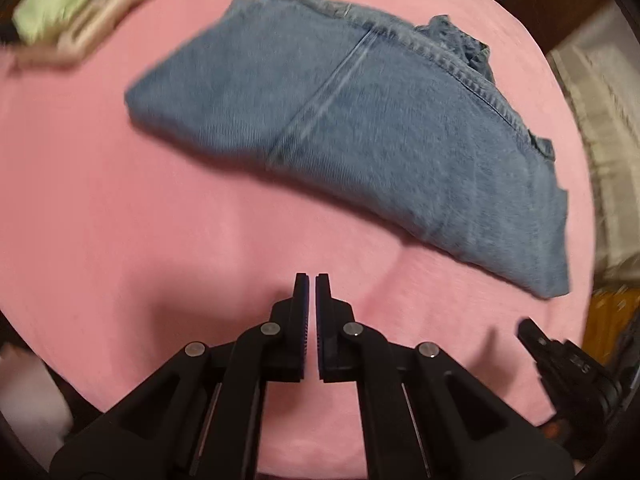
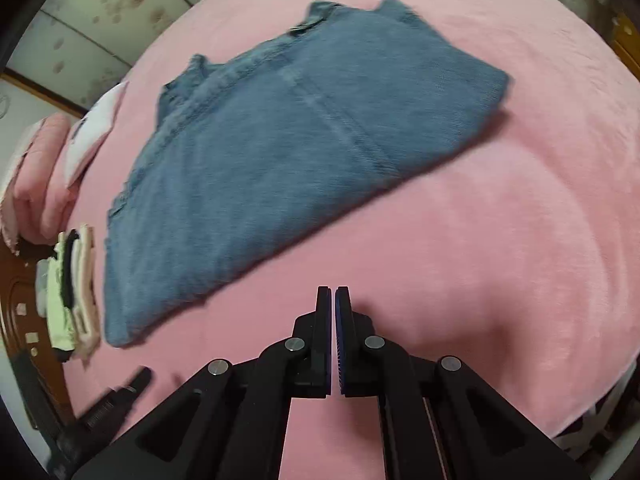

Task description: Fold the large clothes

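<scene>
Folded blue jeans (image 1: 360, 120) lie flat on a pink bed cover (image 1: 120, 220); the right wrist view shows the same jeans (image 2: 280, 152) on the cover (image 2: 500, 240). My left gripper (image 1: 312, 280) hangs above bare cover short of the jeans' near fold, shut with nothing between its fingers. My right gripper (image 2: 334, 292) is likewise above bare cover near the jeans, shut and empty. The right gripper's tip (image 1: 528, 330) shows at the lower right of the left wrist view. The left gripper's tip (image 2: 138, 378) shows at the lower left of the right wrist view.
A stack of folded clothes (image 1: 80, 8), green, black and cream, sits at the cover's edge (image 2: 76, 292). Folded pink bedding and a white pillow (image 2: 52, 168) lie beyond it. A dark wooden bed frame (image 2: 28, 320) and a light fabric heap (image 1: 600, 128) border the cover.
</scene>
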`<state>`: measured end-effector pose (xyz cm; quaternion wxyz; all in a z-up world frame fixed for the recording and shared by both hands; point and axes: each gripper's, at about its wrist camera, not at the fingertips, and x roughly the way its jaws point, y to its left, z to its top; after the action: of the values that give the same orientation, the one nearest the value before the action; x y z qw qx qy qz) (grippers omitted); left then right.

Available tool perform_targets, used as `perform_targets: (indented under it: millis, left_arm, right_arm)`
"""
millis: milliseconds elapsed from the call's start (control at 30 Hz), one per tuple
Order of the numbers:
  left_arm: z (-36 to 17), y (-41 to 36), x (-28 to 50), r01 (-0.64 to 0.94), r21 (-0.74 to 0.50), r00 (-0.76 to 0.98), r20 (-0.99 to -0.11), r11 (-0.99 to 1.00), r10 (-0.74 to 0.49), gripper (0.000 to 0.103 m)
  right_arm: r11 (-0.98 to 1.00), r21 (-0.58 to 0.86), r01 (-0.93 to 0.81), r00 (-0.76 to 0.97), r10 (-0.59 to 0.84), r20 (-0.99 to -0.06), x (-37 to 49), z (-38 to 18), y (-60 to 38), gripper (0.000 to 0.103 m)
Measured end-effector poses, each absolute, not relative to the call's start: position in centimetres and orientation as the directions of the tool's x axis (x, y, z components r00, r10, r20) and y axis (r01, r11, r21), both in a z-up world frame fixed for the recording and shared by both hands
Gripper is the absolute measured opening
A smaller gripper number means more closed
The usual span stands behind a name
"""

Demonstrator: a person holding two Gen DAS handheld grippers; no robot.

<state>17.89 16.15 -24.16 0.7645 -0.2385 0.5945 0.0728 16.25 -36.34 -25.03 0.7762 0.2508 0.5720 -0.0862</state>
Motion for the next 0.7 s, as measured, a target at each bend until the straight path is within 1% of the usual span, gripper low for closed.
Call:
perform_targets:
  millis: [100, 300, 367, 467, 500, 567, 600, 633, 700]
  left_arm:
    - [-24.8, 16.0, 17.1, -0.427, -0.307, 0.263, -0.942, 0.851, -0.208, 0.001]
    - [-25.3, 17.2, 17.7, -0.45, -0.278, 0.249, -0.952, 0.848, -0.18, 0.001]
    - [-25.3, 17.7, 18.1, -0.456, -0.282, 0.244, -0.952, 0.844, -0.186, 0.004]
    - [-25.8, 18.9, 18.7, -0.484, -0.302, 0.242, -0.948, 0.821, -0.206, 0.011]
    - [-26.1, 19.4, 18.8, -0.501, -0.316, 0.247, -0.944, 0.805, -0.217, 0.015]
    - [-26.6, 20.2, 19.1, -0.522, -0.349, 0.269, -0.933, 0.778, -0.238, 0.03]
    - [-26.8, 20.7, 19.3, -0.522, -0.391, 0.297, -0.916, 0.758, -0.268, 0.045]
    - [-26.9, 21.1, 19.4, -0.522, -0.43, 0.324, -0.899, 0.737, -0.295, 0.053]
    - [-27.3, 22.0, 19.5, -0.531, -0.493, 0.374, -0.866, 0.689, -0.332, 0.054]
  right_arm:
    - [0.873, 0.299, 0.385, 0.343, 0.165, -0.925, 18.4, -24.2, -34.4, 0.002]
    - [0.914, 0.275, 0.298, 0.313, 0.178, -0.933, 22.8, -23.4, -30.5, 0.002]
    - [0.927, 0.255, 0.273, 0.299, 0.171, -0.939, 24.8, -23.8, -29.1, 0.002]
    - [0.958, 0.186, 0.218, 0.264, 0.126, -0.956, 27.0, -24.1, -26.9, 0.002]
    - [0.966, 0.161, 0.201, 0.256, 0.106, -0.961, 27.8, -24.3, -26.1, 0.003]
    - [0.975, 0.135, 0.177, 0.25, 0.088, -0.964, 29.5, -24.5, -25.0, 0.003]
    - [0.98, 0.119, 0.162, 0.243, 0.077, -0.967, 30.5, -24.5, -24.5, 0.003]
    - [0.982, 0.11, 0.15, 0.237, 0.073, -0.969, 31.5, -24.7, -24.0, 0.004]
    - [0.987, 0.108, 0.121, 0.235, 0.077, -0.969, 33.5, -24.9, -23.2, 0.007]
